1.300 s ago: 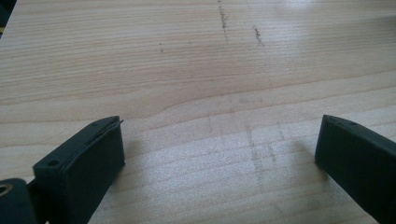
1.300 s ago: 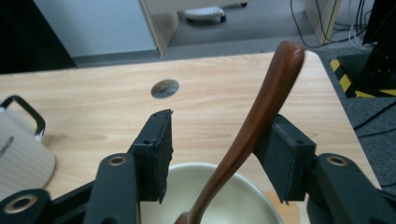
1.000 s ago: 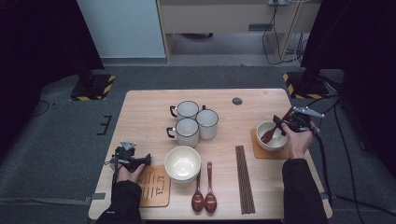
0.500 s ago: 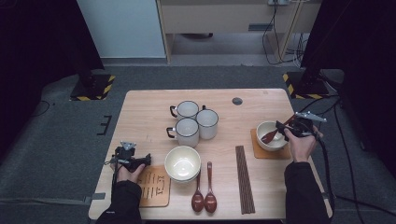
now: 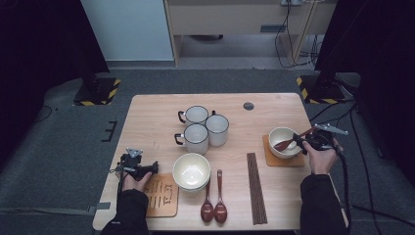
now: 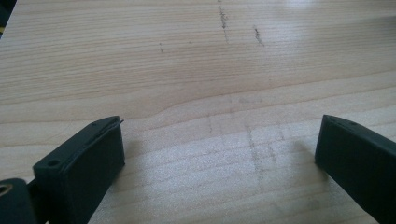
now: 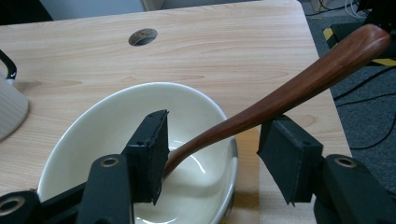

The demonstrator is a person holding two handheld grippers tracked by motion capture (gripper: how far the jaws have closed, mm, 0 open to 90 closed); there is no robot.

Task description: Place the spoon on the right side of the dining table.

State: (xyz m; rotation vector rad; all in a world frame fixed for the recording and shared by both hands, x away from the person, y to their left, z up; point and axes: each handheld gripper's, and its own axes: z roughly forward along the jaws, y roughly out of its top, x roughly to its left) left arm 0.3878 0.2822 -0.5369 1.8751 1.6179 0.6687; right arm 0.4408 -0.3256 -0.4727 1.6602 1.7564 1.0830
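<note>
**Wooden spoon set into a bowl, right hand-held gripper letting go**

A pale wooden worktop (image 5: 156, 117) seen from above, with a person's forearms coming in from the near edge. On it stand three white mugs (image 5: 201, 128) in a cluster at the middle, an empty cream bowl (image 5: 191, 171) nearer the person, an engraved wooden coaster (image 5: 161, 196) beside it, two dark spoons (image 5: 214, 209) lying side by side, and a bundle of dark chopsticks (image 5: 256, 188).

At the right edge a second bowl (image 5: 284, 142) sits on its own coaster (image 5: 274, 159). A reddish wooden spoon (image 5: 289, 142) leans in this bowl, head down inside, handle rising over the rim towards the right hand-held gripper (image 5: 307, 143).

What has changed over the last second: the right hand has drawn slightly back from the bowl and towards the person, and its jaws have closed a little. In the right gripper view the jaws stand apart on either side of the spoon handle (image 7: 280, 93), and the spoon's neck touches the left jaw while the right jaw stands just beside and under the handle. This suggests the spoon is placed and being released, so this place setting looks nearly done.

The left hand-held gripper (image 5: 142, 169) rests on the worktop near the engraved coaster, jaws wide apart over bare wood, holding nothing
</note>
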